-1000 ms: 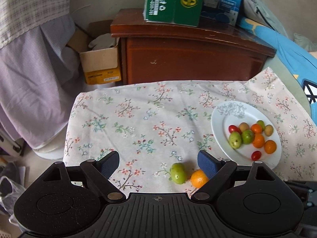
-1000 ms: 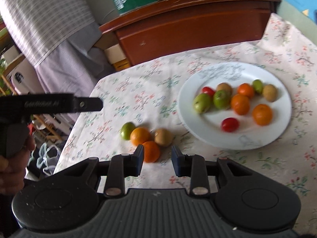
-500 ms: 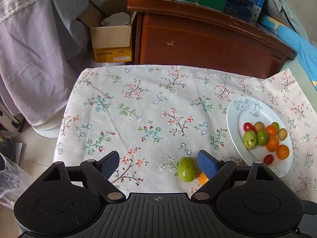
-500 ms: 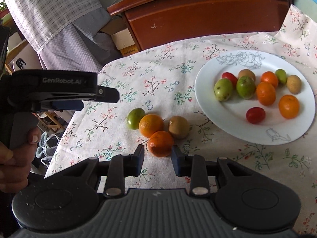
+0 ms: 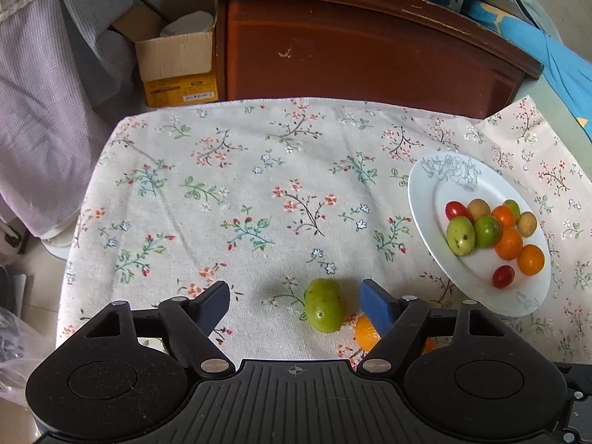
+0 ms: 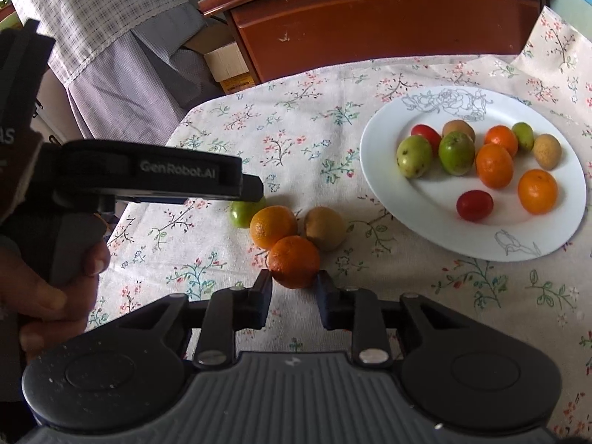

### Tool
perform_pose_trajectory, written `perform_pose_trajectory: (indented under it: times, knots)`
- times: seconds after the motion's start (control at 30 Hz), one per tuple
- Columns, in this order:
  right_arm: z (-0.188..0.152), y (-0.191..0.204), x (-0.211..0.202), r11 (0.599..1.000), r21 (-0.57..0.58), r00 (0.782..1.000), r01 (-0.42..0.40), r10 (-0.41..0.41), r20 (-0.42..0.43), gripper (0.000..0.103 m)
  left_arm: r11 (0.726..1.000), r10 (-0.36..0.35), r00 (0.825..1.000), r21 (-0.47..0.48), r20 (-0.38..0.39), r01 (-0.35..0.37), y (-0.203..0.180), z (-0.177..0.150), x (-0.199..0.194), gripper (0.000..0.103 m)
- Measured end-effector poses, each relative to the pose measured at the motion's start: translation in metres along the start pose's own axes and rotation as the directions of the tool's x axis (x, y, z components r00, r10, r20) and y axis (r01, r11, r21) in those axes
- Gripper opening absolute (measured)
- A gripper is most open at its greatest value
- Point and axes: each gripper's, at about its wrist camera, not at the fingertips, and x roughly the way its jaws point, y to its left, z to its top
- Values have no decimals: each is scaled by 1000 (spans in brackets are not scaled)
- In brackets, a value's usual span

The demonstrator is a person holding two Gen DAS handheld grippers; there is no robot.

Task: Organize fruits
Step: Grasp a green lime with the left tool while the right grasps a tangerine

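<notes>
My left hand-held gripper (image 5: 294, 301) is closing around the small smooth green oval fruit (image 5: 325, 310) on the floral-clothed worktop (image 5: 222, 199), pads not yet touching; it looks light, firm and rollable, so I'd pinch its middle. My right hand-held gripper (image 6: 294, 288) is clamped on the dimpled round orange (image 6: 294, 261), which sits left of the white plate (image 6: 377, 170).

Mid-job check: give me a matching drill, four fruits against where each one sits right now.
1 green fruit off the plate
2 nearest orange
3 brown fruit off the plate
4 front red tomato

A on the plate
B between the left gripper fingers
C between the right gripper fingers
D free on the cloth

Pairs: 1-B, 2-C, 3-D, 4-A. Left jaws are closing, not yet touching; right pads press the orange.
</notes>
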Motion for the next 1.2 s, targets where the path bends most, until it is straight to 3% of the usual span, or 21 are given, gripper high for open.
perform_pose_trajectory:
  times: [0.17,0.43,0.6,0.87,1.03,1.2]
  knots:
    - [-2,-1,-1,1000,-6,1000,9,-9,-6,24,1000,-12,1000,-9,-21,11,1,-6,9,61]
    - [-4,0,-1,1000,-8,1000,7,-7,8,27,999,5,1000,37,5,-5,-6,-8,11,57]
    - [-3,1,0,1000,-13,1000,9,-9,22,29,998,-19,1000,62,5,19,-10,-10,10,39]
    - [-1,3,3,1000,-21,999,6,-5,33,37,996,-15,1000,90,17,14,-13,-14,10,37]
    - [-1,6,5,999,-40,999,22,-20,50,37,995,-15,1000,95,22,13,-14,-14,9,37]
    - [0,5,5,999,-43,998,24,-22,50,31,996,-37,999,83,28,34,-13,-15,8,26]
